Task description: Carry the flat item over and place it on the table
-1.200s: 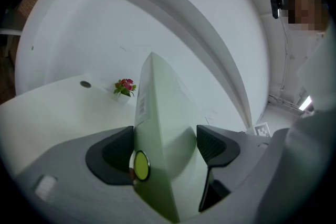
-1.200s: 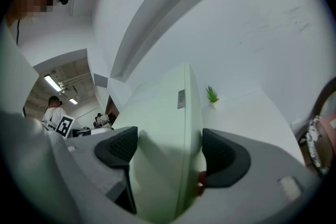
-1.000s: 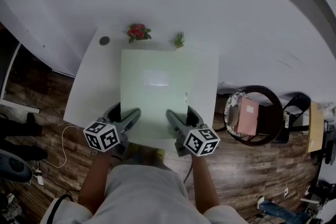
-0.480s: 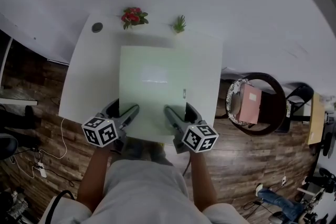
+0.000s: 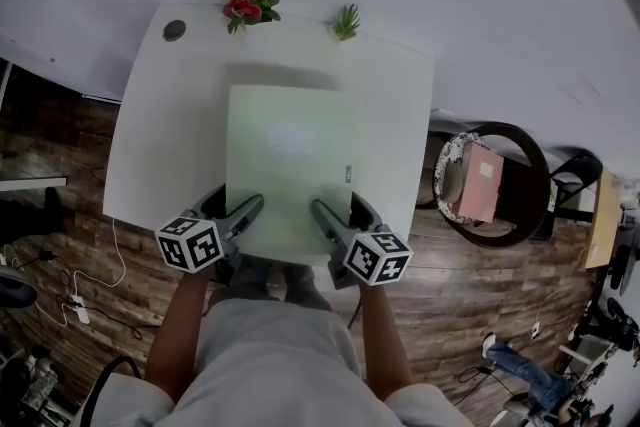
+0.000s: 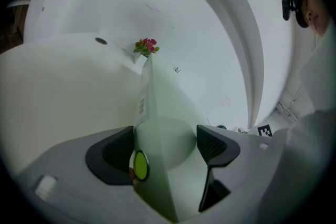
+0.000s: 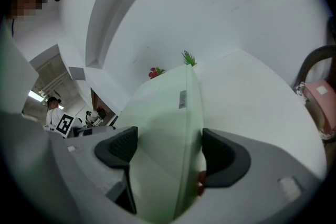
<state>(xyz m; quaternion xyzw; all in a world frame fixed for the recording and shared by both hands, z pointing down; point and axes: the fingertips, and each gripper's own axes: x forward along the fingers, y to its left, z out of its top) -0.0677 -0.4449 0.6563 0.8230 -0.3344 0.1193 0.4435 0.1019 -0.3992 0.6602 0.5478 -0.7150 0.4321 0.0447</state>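
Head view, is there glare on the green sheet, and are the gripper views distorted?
Head view: a pale reflection mid green sheet, its shadow on the table beyond the far edge. Left gripper view and right gripper view: strong fisheye bending, dark corners, the sheet soft-focused between the jaws.

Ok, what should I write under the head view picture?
The left gripper and right gripper hold a pale green board at a white table with red flowers and a green plant.
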